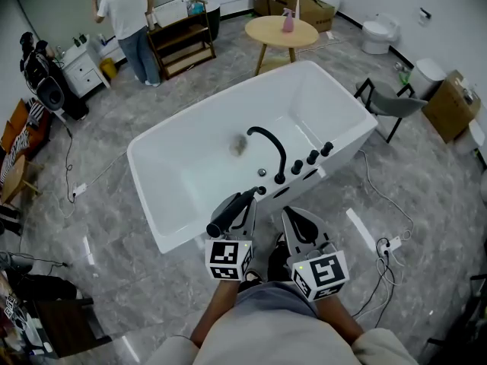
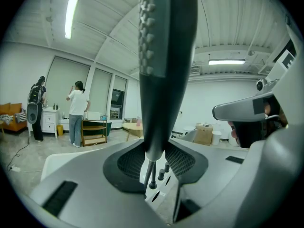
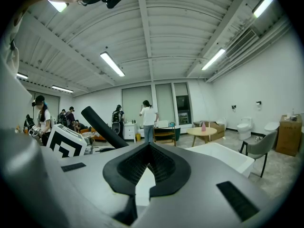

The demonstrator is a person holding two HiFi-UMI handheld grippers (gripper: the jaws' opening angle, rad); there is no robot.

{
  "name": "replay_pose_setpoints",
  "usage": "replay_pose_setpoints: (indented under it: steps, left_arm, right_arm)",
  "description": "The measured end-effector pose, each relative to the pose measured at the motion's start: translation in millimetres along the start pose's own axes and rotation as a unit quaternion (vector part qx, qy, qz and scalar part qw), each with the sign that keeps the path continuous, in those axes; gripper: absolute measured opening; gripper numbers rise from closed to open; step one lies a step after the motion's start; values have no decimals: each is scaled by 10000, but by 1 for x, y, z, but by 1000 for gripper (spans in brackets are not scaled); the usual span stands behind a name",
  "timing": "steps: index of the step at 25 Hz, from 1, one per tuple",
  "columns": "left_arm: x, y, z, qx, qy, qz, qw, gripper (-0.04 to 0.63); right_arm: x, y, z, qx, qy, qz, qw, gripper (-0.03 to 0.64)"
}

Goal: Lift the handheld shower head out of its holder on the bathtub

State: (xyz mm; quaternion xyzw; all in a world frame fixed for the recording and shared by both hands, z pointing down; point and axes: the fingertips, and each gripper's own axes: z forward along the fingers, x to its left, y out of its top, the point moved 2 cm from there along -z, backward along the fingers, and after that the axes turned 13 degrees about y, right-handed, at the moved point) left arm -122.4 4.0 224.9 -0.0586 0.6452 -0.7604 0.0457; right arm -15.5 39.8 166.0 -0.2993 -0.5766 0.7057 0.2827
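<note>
Shower head (image 2: 166, 70), a dark wand with a nubbed face, stands clamped upright in the left gripper (image 2: 154, 161). Just ahead of its jaw tips are the black spout (image 1: 268, 144) and knobs (image 1: 312, 157) on the white bathtub (image 1: 175, 196) rim. To its right, the right gripper (image 3: 148, 148) is closed and empty. Bare floor (image 1: 152, 295) lies on both sides.

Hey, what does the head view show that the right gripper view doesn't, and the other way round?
Only the head view: the black curved spout and the knobs beside it. Only the right gripper view: the ceiling strip lights. Both: the bathtub, the round table, and the shower head clamped in the left gripper.
</note>
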Motion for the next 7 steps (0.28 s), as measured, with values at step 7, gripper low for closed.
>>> replay_pose_setpoints:
  steps: [7]
  left_arm:
    - [-7, 0, 8, 40, -36, -131, 9999, 139]
  right_arm:
    - [-9, -2, 1, 62, 35, 15, 10000, 20]
